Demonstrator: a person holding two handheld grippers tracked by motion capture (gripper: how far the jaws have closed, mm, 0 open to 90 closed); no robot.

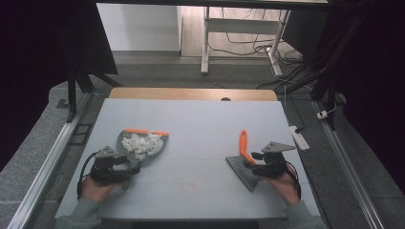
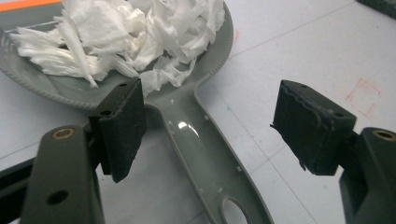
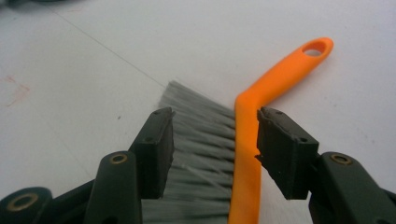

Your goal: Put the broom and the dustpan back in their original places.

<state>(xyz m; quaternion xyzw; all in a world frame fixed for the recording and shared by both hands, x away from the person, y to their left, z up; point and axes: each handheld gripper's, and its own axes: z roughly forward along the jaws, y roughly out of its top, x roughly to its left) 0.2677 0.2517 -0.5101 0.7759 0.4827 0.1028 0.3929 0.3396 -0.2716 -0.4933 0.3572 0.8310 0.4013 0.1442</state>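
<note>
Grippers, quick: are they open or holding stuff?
Left gripper: jaws open, astride the dustpan handle, not pressing it.
Right gripper: jaws open around the brush, not gripping.

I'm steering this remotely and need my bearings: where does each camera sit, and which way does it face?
High view: above the near edge, facing forward and down at the table; both forearms and hands enter from below.
Left gripper view: on the left gripper, along its open jaws at the dustpan with paper scraps.
Right gripper view: on the right gripper, open around the brush.
The high view shares the dustpan and the brush with them.
</note>
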